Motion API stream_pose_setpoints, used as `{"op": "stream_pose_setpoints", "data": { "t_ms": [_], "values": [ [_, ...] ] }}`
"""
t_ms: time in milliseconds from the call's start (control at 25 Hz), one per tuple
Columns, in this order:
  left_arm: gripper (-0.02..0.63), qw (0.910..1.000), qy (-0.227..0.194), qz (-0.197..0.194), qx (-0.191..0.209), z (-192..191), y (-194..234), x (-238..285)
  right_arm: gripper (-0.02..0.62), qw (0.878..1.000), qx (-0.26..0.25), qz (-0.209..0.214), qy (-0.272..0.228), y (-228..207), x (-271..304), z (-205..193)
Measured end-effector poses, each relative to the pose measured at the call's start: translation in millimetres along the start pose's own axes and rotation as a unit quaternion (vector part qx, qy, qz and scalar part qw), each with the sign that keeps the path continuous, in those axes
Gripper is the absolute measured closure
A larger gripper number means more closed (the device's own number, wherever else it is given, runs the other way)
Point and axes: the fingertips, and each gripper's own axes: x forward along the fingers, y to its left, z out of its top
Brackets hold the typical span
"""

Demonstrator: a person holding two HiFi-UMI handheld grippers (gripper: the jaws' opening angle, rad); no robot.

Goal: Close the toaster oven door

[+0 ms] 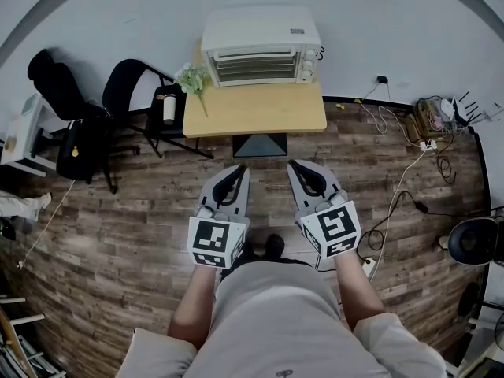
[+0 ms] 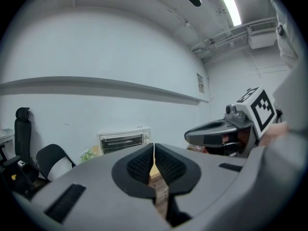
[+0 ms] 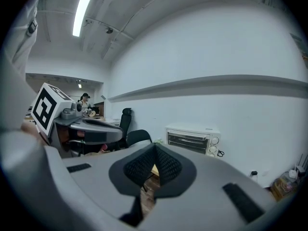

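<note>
A cream toaster oven (image 1: 260, 50) stands at the back of a small wooden table (image 1: 256, 115) against the white wall. Its glass door looks upright and flush with the front, and its knobs sit at the right. Both grippers hang over the wood floor, well short of the table. My left gripper (image 1: 239, 170) is shut with nothing between its pads. My right gripper (image 1: 293, 166) is also shut and empty. The left gripper view shows the toaster oven (image 2: 122, 141) far beyond the left gripper (image 2: 154, 150). In the right gripper view the toaster oven (image 3: 191, 141) lies beyond the right gripper (image 3: 155, 153).
A small plant (image 1: 193, 77) sits at the table's left corner. Left of the table stand a black chair (image 1: 134, 85), a stool with a white bottle (image 1: 168, 109) and an office chair (image 1: 59, 93). Cables and a power strip (image 1: 417, 132) lie at the right.
</note>
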Motion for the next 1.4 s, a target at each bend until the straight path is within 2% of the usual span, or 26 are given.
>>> {"op": "stream_pose_setpoints", "data": {
  "t_ms": [360,1400],
  "values": [
    [0.594,0.9999,0.002,-0.011,-0.006,-7,-10,-2,0.597,1.0,-0.004,-0.001,0.009,0,-8,-6],
    [0.595,1.0,0.002,0.004,-0.007,-6,-5,-3,0.597,1.0,-0.008,0.006,0.005,-3,-9,-1]
  ]
}}
